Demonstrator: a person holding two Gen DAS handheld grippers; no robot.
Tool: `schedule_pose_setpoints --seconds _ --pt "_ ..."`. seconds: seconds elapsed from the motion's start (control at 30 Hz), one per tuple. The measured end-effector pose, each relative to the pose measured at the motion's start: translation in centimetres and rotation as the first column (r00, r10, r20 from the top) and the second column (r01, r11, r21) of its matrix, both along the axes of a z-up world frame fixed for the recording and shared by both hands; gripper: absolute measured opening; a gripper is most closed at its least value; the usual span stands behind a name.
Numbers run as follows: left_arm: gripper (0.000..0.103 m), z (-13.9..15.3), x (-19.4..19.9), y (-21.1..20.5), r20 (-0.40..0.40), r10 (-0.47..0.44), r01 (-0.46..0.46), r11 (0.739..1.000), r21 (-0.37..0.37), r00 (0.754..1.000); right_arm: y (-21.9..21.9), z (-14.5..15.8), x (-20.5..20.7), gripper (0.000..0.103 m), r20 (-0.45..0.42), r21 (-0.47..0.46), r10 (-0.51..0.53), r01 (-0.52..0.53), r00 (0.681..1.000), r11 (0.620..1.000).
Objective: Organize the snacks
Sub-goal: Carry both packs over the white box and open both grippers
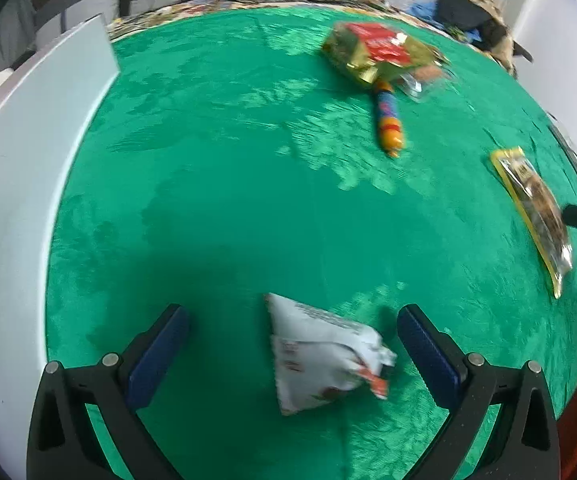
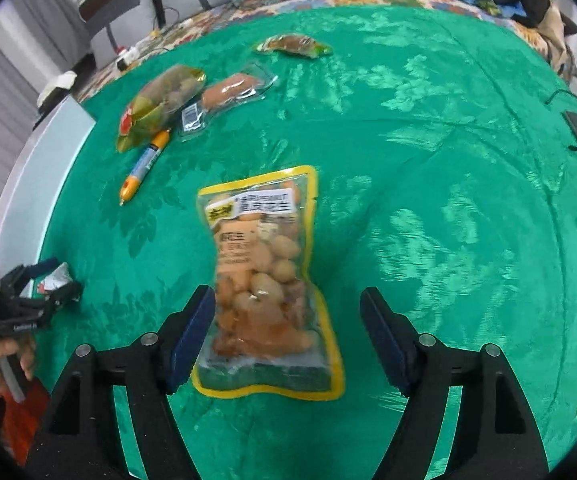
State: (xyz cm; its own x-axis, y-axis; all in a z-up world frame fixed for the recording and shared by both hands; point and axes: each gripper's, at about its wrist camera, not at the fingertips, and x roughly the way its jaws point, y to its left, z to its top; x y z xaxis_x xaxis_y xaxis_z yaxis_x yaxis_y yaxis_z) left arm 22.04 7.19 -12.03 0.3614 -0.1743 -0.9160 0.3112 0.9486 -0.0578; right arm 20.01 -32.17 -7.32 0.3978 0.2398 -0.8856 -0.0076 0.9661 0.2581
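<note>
On the green tablecloth [image 2: 428,128], a yellow-edged clear peanut pouch [image 2: 266,280] lies lengthwise between the spread right gripper [image 2: 288,316]; the spread left gripper [image 1: 292,330] straddles a white crinkled packet [image 1: 320,356].

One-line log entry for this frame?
left gripper: open, astride white packet | right gripper: open, astride peanut bag | nothing grasped

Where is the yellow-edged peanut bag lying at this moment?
In the right wrist view, the peanut bag lies flat on the green cloth, between the open right gripper fingers, closer to the left one.
</note>
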Motion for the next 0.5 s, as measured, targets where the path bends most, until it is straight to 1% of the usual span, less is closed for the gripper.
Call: schedule_pose_setpoints --seconds 0.07,0.17,0.2,0.23,0.3,0.33,0.37,0.4,0.43,0.47,0.5 --pt "0.103 0.2 -0.5 -0.1 0.002 -0.013 0.013 1.0 0.009 1.0 1.1 -0.3 0.4 0.078 -0.023 -0.008 0.009 -0.009 1.0 1.0" --pt "0.103 0.7 -1.9 0.5 0.02 -0.011 0.012 1.0 -0.028 1.0 2.3 -1.1 0.5 0.078 -0.053 -0.06 0.023 -0.027 0.998 0.998" --pt "0.103 0.9 -2.3 0.6 0.03 -0.016 0.016 1.0 -0.022 0.999 2.7 -1.5 0.7 0.079 -0.074 -0.082 0.028 -0.034 0.997 0.996" --pt "0.103 1.0 -2.6 0.6 0.043 -0.023 0.024 1.0 -0.01 0.999 3.1 -2.0 0.8 0.081 -0.097 -0.114 0.032 -0.043 0.995 0.993" --pt "0.103 1.2 -3.0 0.2 0.079 -0.05 0.048 0.999 0.025 0.996 3.8 -2.3 0.9 0.083 -0.094 -0.158 0.056 -0.07 0.994 0.985" --pt "0.101 1.3 -3.0 0.0 0.087 -0.056 0.053 0.998 0.029 0.995 4.3 -2.4 1.0 0.083 -0.099 -0.188 0.063 -0.081 0.993 0.979" --pt "0.096 1.3 -3.0 -0.2 0.092 -0.059 0.058 0.998 0.02 0.994 4.7 -2.5 1.1 0.083 -0.107 -0.211 0.07 -0.091 0.992 0.973" --pt "0.074 1.3 -2.8 -0.3 0.088 -0.061 0.061 0.998 0.005 0.994 5.0 -2.6 1.3 0.083 -0.113 -0.226 0.078 -0.102 0.991 0.969" --pt "0.04 1.1 -2.6 -0.4 0.066 -0.058 0.06 0.998 -0.02 0.996 5.2 -2.6 1.3 0.08 -0.113 -0.229 0.086 -0.11 0.99 0.967" --pt "0.042 1.2 -2.7 -0.4 0.061 -0.045 0.047 0.998 -0.034 0.997 5.1 -2.5 1.2 0.077 -0.11 -0.23 0.088 -0.112 0.99 0.967" --pt "0.041 1.4 -2.7 -0.3 0.075 -0.033 0.036 0.998 -0.05 0.997 5.0 -2.4 1.0 0.063 -0.103 -0.231 0.087 -0.108 0.991 0.967"
